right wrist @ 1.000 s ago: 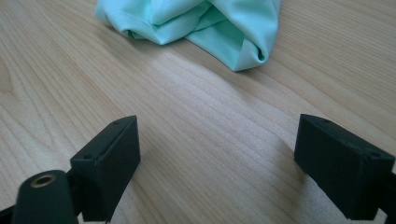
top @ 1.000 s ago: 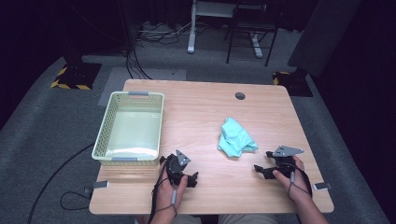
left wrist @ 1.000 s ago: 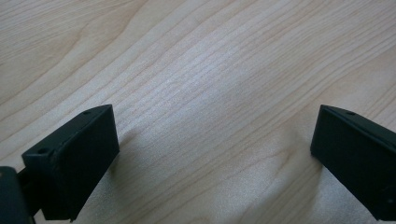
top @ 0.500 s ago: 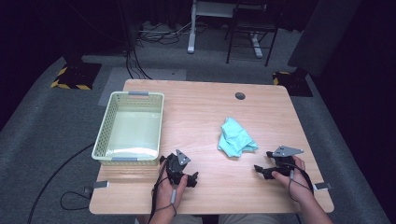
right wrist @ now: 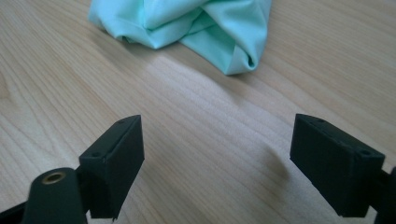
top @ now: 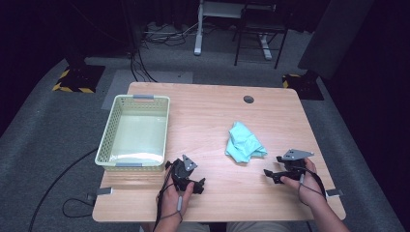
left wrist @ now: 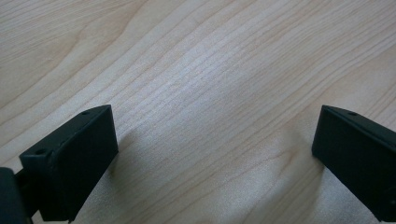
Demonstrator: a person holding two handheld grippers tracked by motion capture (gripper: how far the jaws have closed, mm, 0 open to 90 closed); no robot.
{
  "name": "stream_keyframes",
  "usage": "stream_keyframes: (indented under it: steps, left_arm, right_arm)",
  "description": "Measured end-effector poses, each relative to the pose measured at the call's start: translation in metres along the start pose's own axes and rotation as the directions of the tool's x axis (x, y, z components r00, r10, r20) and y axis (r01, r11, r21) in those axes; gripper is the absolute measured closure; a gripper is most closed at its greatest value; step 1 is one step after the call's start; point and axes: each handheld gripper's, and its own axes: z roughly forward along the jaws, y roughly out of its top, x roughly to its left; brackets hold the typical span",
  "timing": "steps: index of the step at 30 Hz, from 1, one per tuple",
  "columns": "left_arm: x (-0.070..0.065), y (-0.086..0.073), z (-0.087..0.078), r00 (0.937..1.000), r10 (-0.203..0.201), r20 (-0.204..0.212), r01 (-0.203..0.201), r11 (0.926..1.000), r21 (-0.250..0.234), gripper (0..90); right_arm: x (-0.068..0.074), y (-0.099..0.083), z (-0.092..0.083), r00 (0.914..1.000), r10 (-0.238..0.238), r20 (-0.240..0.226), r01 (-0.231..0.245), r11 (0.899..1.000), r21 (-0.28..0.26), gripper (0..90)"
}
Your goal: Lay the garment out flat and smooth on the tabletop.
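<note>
Resting near the front edge of the worktop [top: 212, 121], the left gripper [top: 196, 184] has its jaws wide apart w/ nothing between them, only bare wood under it. The right gripper [top: 271, 174] sits near the front-right corner, jaws also spread and empty. The mint green cloth [top: 244, 143] lies crumpled right of centre, just beyond the right gripper, not touching it. The pale green basket [top: 137, 130] stands at the left edge.

Both grippers are matte black. The left gripper [top: 199, 186] has blocky square-ended jaws with small screw holes, and a black cable trails down the forearm. The right gripper [top: 270, 175] carries a grey three-cornered plate [top: 297, 154] on top, and a brass-coloured fitting shows by one jaw.
</note>
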Motion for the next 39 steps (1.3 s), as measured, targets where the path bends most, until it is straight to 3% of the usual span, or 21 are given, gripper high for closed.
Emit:
stream_keyframes:
  steps: [21,39]
  left_arm:
    - [0.000,0.000,0.000,1.0000,0.000,0.000,0.000,1.0000,0.000,0.1]
    - [0.000,0.000,0.000,1.0000,0.001,-0.001,-0.001,1.0000,0.000,0.1]
  right_arm:
    - [0.001,0.049,-0.028,0.9993,-0.038,-0.002,0.038,0.998,-0.052,19.3]
    - [0.006,0.086,-0.017,0.9969,-0.076,-0.018,0.075,0.994,-0.073,20.3]
